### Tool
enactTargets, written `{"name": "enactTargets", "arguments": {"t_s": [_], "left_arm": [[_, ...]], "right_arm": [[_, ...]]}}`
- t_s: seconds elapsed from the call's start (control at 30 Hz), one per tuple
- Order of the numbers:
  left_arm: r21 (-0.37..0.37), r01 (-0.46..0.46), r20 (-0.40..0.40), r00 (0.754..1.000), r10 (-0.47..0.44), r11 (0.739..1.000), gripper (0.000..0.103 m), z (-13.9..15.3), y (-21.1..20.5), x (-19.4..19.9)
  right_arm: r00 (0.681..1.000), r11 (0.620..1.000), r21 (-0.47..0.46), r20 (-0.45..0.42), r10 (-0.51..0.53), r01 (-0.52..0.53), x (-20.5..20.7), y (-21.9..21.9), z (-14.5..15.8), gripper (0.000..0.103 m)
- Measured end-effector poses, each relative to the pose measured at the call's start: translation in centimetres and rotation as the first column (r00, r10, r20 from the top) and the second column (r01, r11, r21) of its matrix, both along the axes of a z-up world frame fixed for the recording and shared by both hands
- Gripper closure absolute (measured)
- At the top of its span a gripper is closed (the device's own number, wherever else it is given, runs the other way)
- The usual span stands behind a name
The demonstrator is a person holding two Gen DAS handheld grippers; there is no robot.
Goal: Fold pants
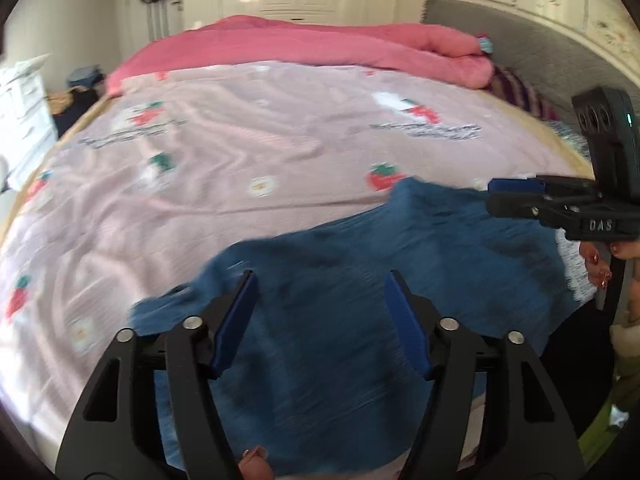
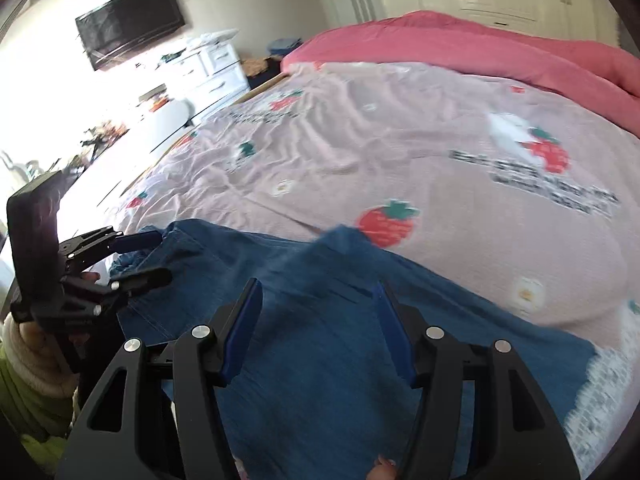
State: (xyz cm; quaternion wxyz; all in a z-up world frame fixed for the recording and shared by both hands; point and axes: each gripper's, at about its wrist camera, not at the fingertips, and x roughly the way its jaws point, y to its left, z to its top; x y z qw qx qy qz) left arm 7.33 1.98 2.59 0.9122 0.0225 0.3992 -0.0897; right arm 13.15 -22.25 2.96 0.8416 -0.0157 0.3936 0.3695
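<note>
Left wrist view, left to right. A white dresser point(image 1: 24, 120) is cut off by the lens edge. The bed point(image 1: 240, 152) carries a pink strawberry-print sheet, blurred throughout. The pants point(image 1: 328, 320), blue denim, lie flat on the near side of the bed; their lower part is hidden behind the tool body. The left tongs point(image 1: 320, 292) stand spread above the denim, nothing between the pads. The right tongs point(image 1: 516, 196) enter from the right edge, seen side-on (gap unreadable here), over the far edge of the pants. Painted fingernails point(image 1: 598, 268) show below them.

Right wrist view. A wall television point(image 2: 132, 24) is partly washed out by glare. The left tongs point(image 2: 148, 256) sit apart at the pants' point(image 2: 320, 360) left end. The right tongs point(image 2: 316, 296) stand spread over the denim, gripping nothing. A pink quilt point(image 2: 480, 44) lies beyond.
</note>
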Motion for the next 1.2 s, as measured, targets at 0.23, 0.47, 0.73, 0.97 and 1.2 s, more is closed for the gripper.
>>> {"name": "enactTargets", "arguments": {"t_s": [0.23, 0.47, 0.73, 0.97, 1.2], "left_arm": [[0.046, -0.021, -0.053, 0.998, 0.024, 0.999, 0.042, -2.8, 1.6, -0.6], [0.031, -0.038, -0.078, 0.996, 0.041, 0.999, 0.044, -4.7, 3.5, 0.6], [-0.012, -0.032, -0.073, 0.997, 0.031, 0.999, 0.045, -4.7, 4.1, 0.5], [-0.029, -0.033, -0.066, 0.997, 0.031, 0.999, 0.045, -4.6, 4.2, 0.4], [-0.022, -0.034, -0.06, 0.998, 0.033, 0.999, 0.045, -4.7, 4.0, 0.4]], "right_arm": [[0.992, 0.996, -0.061, -0.114, 0.057, -0.064, 2.5, 6.0, -3.1, 0.047], [0.987, 0.996, -0.091, -0.157, -0.026, 0.012, 5.1, 4.6, -5.4, 0.051], [0.994, 0.99, -0.138, -0.108, -0.033, 0.018, 5.4, 4.9, -5.6, 0.051], [0.991, 0.982, -0.158, -0.072, -0.111, 0.099, 5.0, 1.4, -5.4, 0.051], [0.955, 0.934, -0.206, 0.02, -0.296, 0.293, 4.7, -4.3, -4.2, 0.021]]}}
